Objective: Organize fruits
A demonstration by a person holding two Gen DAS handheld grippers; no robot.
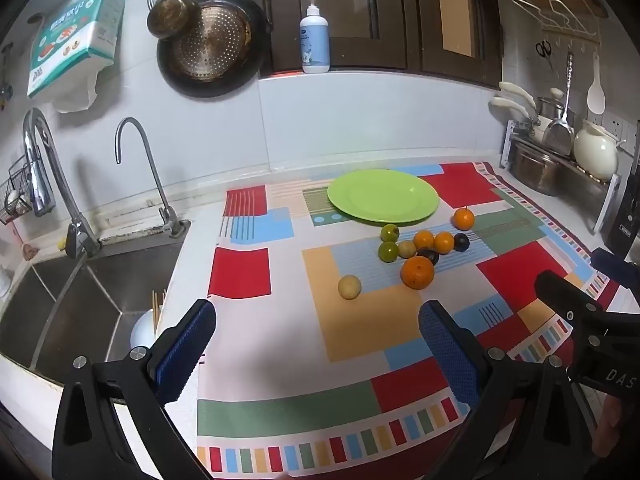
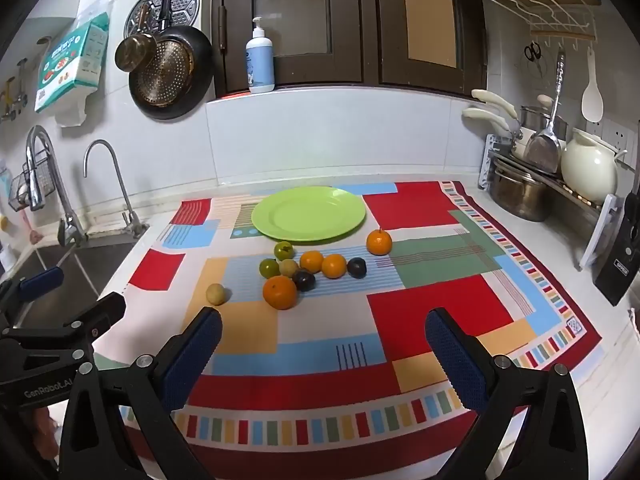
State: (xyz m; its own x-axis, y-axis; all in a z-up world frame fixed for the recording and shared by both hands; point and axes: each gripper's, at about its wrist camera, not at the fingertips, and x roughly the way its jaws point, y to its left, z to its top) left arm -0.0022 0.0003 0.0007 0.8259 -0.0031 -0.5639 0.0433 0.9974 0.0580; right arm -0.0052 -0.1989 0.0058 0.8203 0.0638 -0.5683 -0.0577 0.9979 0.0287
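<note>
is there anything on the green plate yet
Nothing: the green plate shows a bare surface in both views. All the fruits lie on the patterned cloth in front of it.

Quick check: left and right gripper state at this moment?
Left gripper: open, holding nothing, above the cloth.
Right gripper: open, holding nothing, short of the fruits.

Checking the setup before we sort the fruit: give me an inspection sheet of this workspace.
Surface: patterned cloth on a white counter.
Job's things: green plate, nothing on it; fruits loose on the cloth in front of it: oranges, green, dark and yellowish ones.
Clutter: nothing seen on the cloth.
Grippers: left gripper and right gripper open, holding nothing, short of the fruit.
Cables: nothing seen.
Surroundings: sink left, pots right, soap bottle on the sill.
</note>
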